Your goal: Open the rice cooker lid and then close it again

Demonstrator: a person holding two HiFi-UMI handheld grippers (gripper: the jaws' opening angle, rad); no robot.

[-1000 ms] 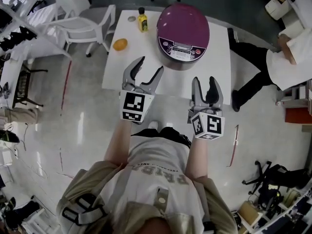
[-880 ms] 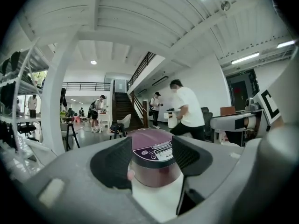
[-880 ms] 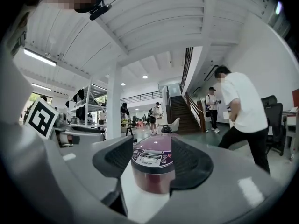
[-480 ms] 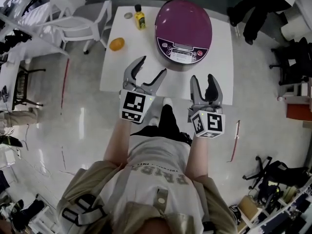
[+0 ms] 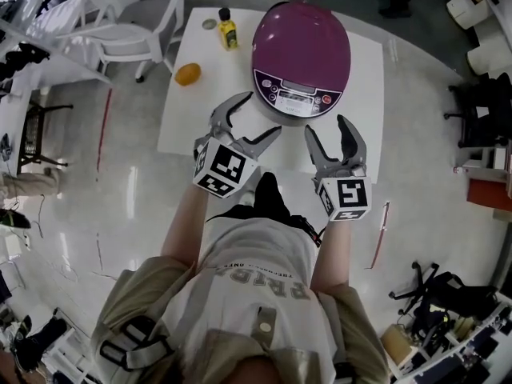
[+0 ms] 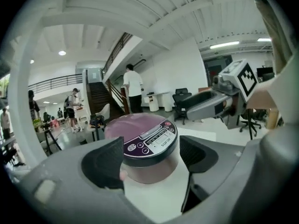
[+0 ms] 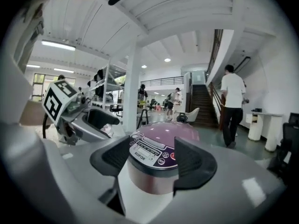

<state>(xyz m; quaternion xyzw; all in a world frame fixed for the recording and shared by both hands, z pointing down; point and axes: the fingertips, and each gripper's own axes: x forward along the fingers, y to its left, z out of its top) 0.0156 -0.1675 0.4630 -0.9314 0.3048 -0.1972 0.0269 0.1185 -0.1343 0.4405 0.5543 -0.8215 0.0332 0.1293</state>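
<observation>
Approach step: left claw (image 5: 260,114) and right claw (image 5: 326,126), both empty, have just been opening. The closed rice cooker (image 5: 301,50) ahead needs its latch pressed.

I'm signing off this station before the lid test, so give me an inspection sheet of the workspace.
Surface: white table, nothing spilled.
Job's things: rice cooker toward the far side, purple lid shut.
Clutter: yellow bottle and orange at the far left.
Grippers: left gripper and right gripper empty, jaws apart and just opening wider, short of the cooker.
Cables: nothing seen on the table.
Surroundings: white chair left of the table, glossy floor.
</observation>
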